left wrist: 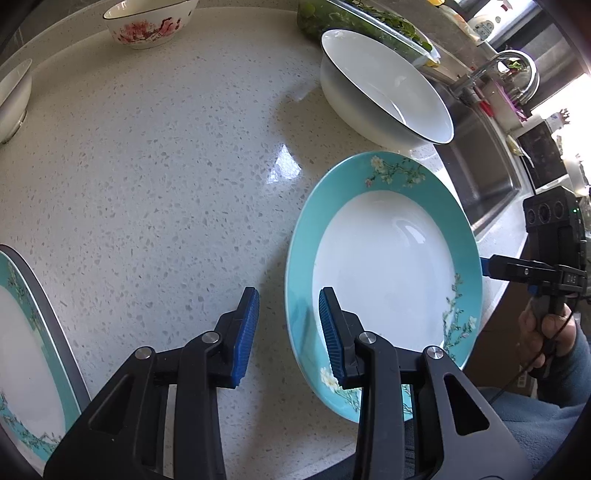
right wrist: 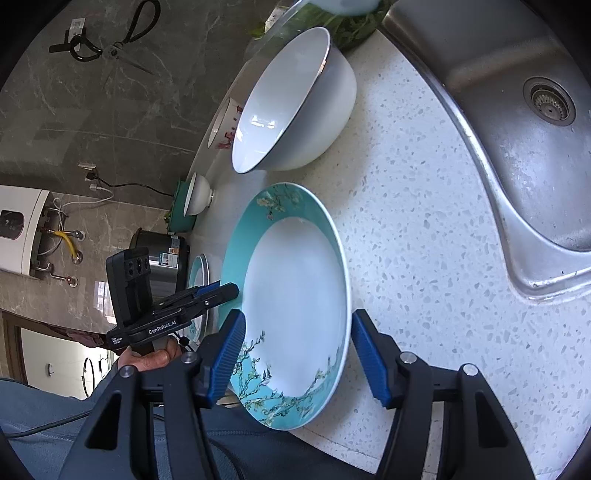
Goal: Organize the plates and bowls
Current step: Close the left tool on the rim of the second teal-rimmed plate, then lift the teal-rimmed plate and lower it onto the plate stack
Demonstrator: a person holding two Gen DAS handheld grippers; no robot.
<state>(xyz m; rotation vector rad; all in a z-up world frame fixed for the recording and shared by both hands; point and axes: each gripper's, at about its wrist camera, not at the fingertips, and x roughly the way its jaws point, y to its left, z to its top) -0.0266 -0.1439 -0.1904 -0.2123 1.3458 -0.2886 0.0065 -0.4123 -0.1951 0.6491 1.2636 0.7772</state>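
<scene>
A teal-rimmed plate with a white centre and blossom print [left wrist: 384, 258] [right wrist: 295, 295] lies at the counter's front edge, its near part past that edge. My left gripper [left wrist: 288, 291] straddles its left rim, one blue pad outside and one over the plate, with gaps on both sides. My right gripper [right wrist: 298, 314] straddles the opposite rim with wide jaws, and its pads stand clear of the plate. Each gripper shows in the other's view, the right [left wrist: 487, 266] and the left [right wrist: 221, 290]. A second teal plate [left wrist: 26, 332] lies at the left.
A large white bowl with a dark rim [left wrist: 384, 85] [right wrist: 295, 99] stands behind the plate. A red-flowered bowl [left wrist: 147, 26] and a small white bowl [left wrist: 11, 99] sit farther back. The steel sink [right wrist: 498, 110] and faucet [left wrist: 517, 66] are at the right, a tub of greens [left wrist: 351, 18] behind.
</scene>
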